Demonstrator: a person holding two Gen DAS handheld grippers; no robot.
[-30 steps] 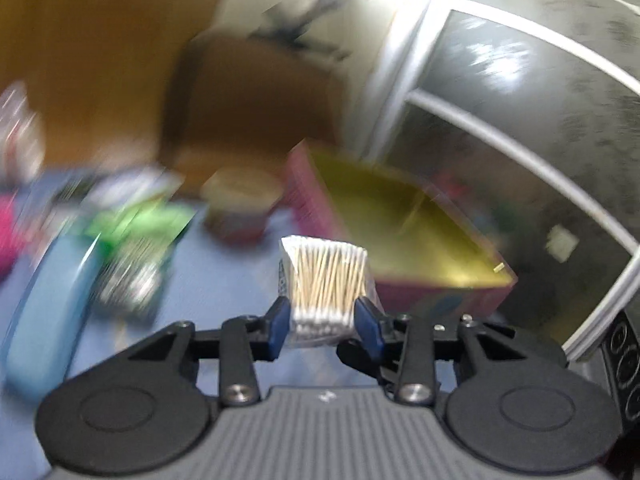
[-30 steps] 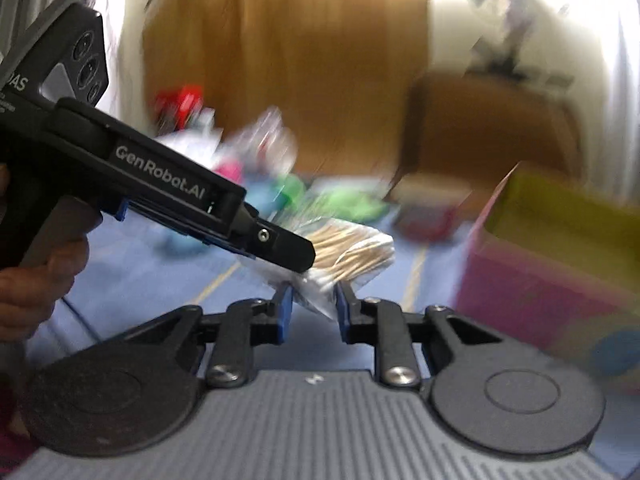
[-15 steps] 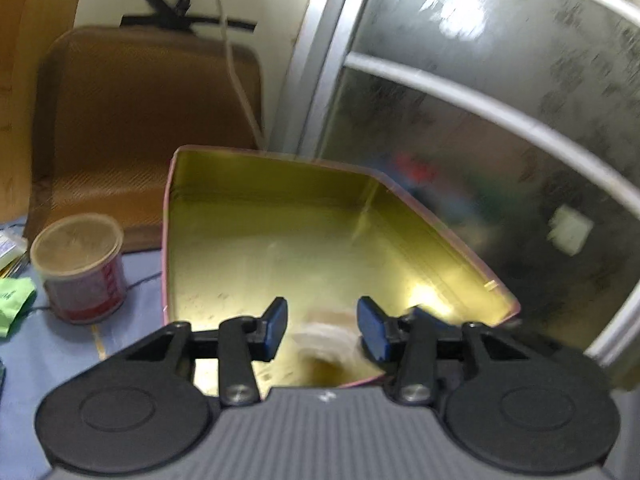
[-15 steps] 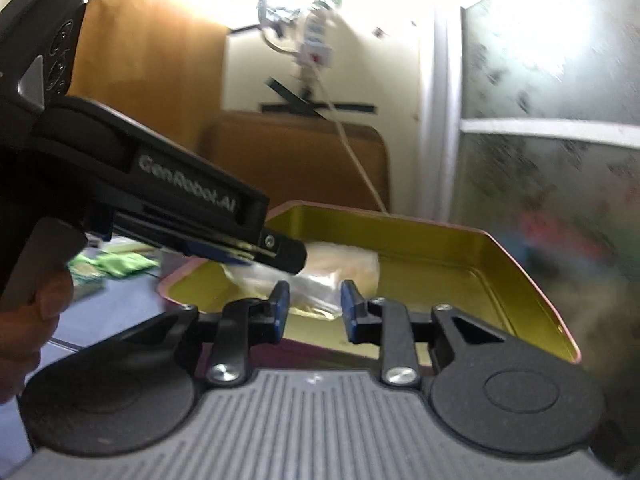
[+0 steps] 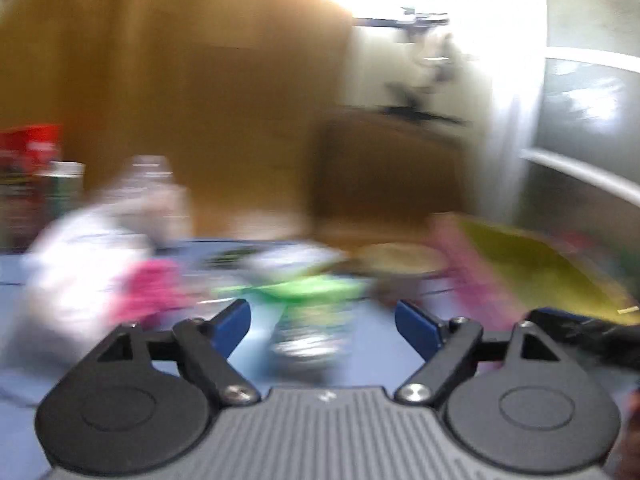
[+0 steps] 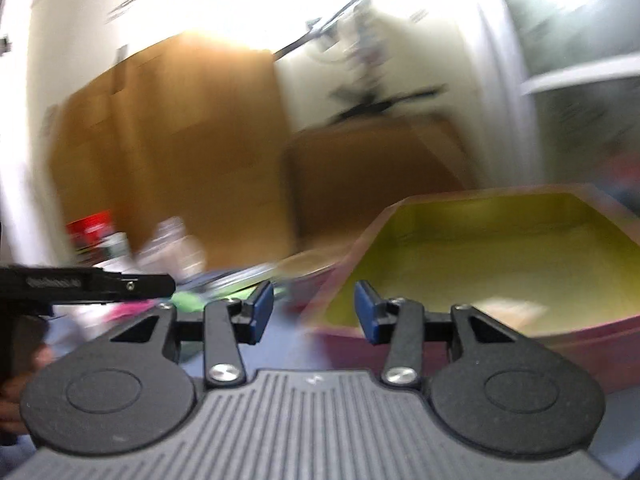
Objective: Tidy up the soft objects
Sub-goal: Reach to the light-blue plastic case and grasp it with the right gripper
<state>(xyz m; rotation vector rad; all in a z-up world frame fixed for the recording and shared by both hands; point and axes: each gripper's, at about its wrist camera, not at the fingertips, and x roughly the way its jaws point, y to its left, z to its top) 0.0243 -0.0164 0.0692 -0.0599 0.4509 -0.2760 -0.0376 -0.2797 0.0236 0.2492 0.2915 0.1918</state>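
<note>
Between picks: both claws empty, nothing between the pads. Left claw (image 5: 322,322) jaws opening wide; right claw (image 6: 314,312) jaws opening too, narrower gap.

Pale packet (image 6: 510,312) lies on the floor of the pink tin (image 6: 472,334), at about 3 o'clock of the right claw. Too blurred to name its contents.

Remaining soft stuff sits on the blue desk (image 5: 256,344): green packet (image 5: 304,288) dead ahead at 12 of the left claw, pink item (image 5: 150,288) at 10, white bundle (image 5: 76,264) at 9. All heavily smeared.

Next, I'd guess: settle the left claw, line up on the green packet, close, carry it to the tin at 2 o'clock.
</note>
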